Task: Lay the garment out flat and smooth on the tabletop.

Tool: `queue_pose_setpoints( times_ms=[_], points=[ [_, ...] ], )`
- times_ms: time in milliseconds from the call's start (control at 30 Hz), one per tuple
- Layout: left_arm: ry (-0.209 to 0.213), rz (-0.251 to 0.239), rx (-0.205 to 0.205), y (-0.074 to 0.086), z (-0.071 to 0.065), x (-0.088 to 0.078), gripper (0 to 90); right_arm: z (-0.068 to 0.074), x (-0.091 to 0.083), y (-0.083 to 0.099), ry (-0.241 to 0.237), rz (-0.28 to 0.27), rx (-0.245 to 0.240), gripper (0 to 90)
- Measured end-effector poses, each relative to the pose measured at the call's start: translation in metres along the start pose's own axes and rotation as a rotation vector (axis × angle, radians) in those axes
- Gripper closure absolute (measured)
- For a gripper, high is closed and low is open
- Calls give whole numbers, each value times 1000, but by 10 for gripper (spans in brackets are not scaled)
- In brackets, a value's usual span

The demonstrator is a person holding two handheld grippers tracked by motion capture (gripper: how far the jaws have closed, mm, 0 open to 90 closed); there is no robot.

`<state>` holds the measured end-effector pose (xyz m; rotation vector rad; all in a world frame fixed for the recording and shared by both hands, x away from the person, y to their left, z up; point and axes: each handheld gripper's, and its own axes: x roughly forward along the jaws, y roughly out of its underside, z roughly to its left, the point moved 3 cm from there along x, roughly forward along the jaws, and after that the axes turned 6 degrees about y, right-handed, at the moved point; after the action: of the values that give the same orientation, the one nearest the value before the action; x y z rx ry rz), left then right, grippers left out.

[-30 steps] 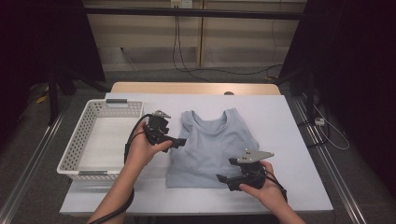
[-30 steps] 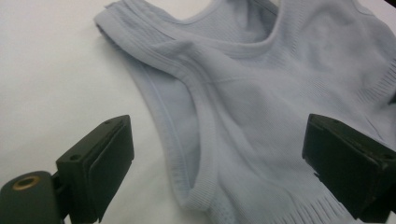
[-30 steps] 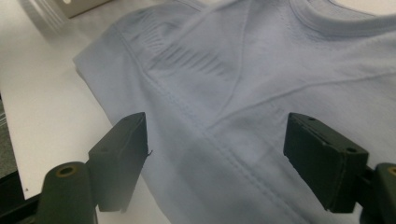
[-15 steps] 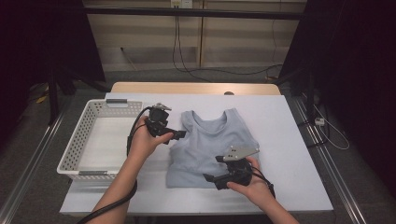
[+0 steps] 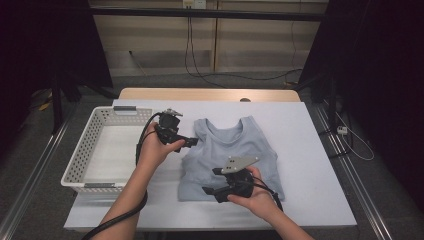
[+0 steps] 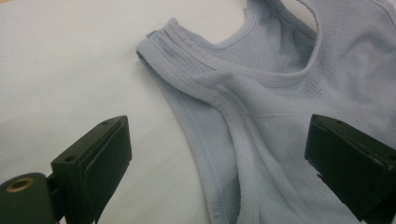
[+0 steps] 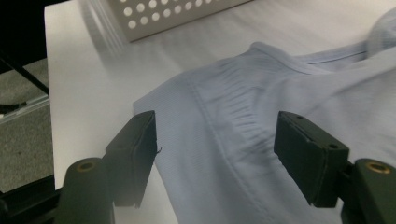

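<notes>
I have one claw in each hand, and a light blue sleeveless top [image 5: 232, 157] lies flat on the white table [image 5: 320, 150], its neck to the far side and its hem to the near side. A white basket [image 5: 82, 155] stands on the left part of the table, just beside the top but not touching it.

My left claw [image 5: 192, 142] hangs over the left shoulder strap. Its jaws are wide apart, the strap edge [image 6: 205, 140] lies under the gap between them, and nothing is pinched.

My right claw [image 5: 210, 190] is low over the near left corner of the hem [image 7: 154, 105]. Its jaws have just been closing a little, but they are not yet on the cloth; the corner lies below and between them, and it is free.

I think the next step is to take the strap and the hem corner, probably to fold the top or to lift it. Some things can go wrong here. If my right claw closes too high, it catches only air, or only the upper layer, and the top opens when I lift. If my left claw comes down too far to the left, it closes on the bare table. Uneven pulling would also wrinkle the cloth or drag it against the basket.
</notes>
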<state>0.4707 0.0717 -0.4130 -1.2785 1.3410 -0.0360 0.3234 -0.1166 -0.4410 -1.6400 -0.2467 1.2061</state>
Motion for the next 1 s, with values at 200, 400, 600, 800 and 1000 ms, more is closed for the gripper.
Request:
queue_pose_setpoints(
  times_ms=[200, 400, 600, 800, 1000],
  points=[
    [1, -1, -3, 1, 4, -2, 77, 7, 17, 1, -36, 34, -20, 344],
    [-3, -4, -7, 3, 7, -3, 77, 15, 30, 1, -69, 44, -41, 397],
    [-6, -9, -13, 4, 9, -4, 78, 22, 41, 1, -94, 63, -68, 471],
    [-7, -14, -12, 4, 11, -5, 80, 26, 55, 5, -105, 93, -84, 429],
    [-8, -19, -19, 3, 14, -5, 80, 31, 61, 5, -82, 81, -120, 382]
  ],
)
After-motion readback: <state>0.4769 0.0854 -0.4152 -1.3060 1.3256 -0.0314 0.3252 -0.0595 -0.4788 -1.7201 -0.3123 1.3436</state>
